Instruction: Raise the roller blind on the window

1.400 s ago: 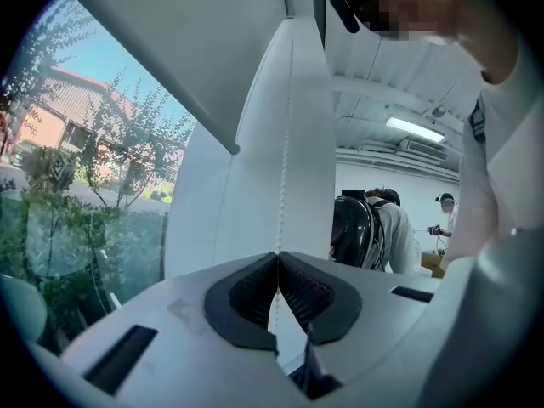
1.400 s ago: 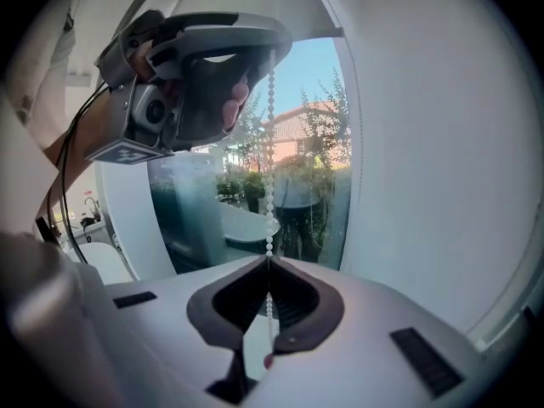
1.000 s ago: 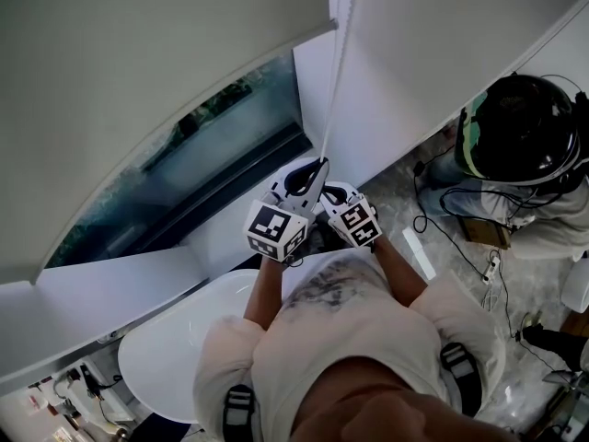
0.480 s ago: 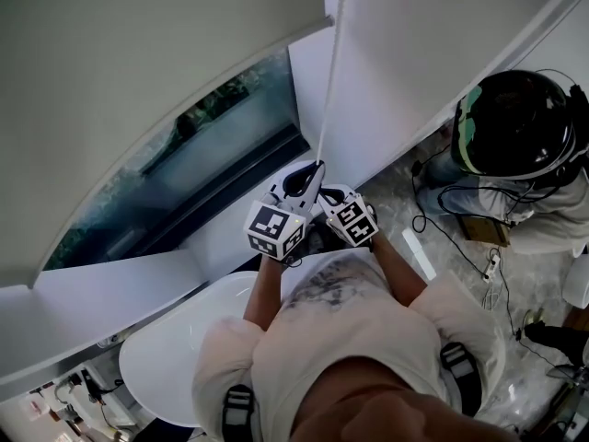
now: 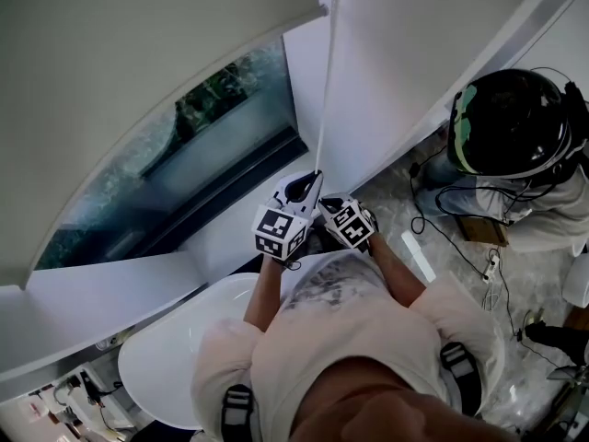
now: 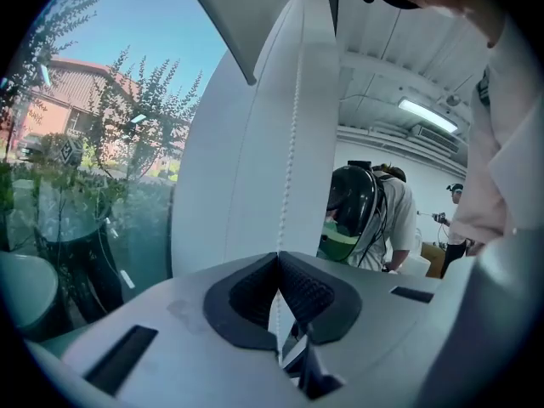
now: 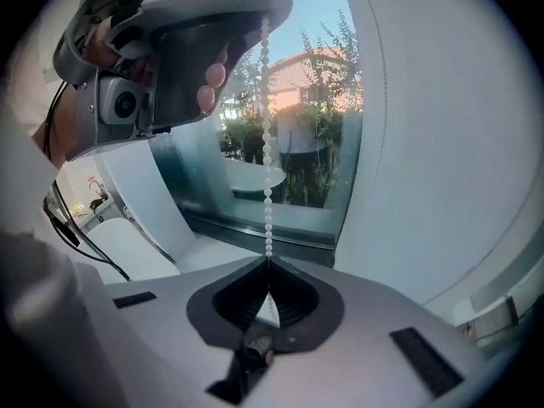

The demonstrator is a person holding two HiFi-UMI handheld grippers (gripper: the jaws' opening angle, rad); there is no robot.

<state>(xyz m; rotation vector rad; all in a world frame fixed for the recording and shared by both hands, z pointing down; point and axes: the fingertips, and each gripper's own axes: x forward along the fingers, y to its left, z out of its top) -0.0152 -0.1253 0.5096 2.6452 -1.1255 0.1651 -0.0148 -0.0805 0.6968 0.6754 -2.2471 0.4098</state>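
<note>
I'm working the bead chain (image 5: 329,81) that's hanging down the right side of the window (image 5: 212,122), since that's what's winding the blind (image 5: 138,53) up. My left gripper (image 6: 278,257) is biting the chain with its jaws squeezed together on it. My right gripper (image 7: 269,263) is doing the same just below, jaws pinched shut on what looks like the same strand. I'm stacking them close like that so the pull is going straight down the chain and the beads aren't slipping through one pair of jaws, at least that's my thinking. The blind is covering the upper part of the glass, with trees showing through the lower strip.

Compared with a second ago, both grippers are sitting lower and the blind's bottom edge is riding a bit higher, so more glass is showing. I'm guessing there's plenty of blind left to go.
</note>
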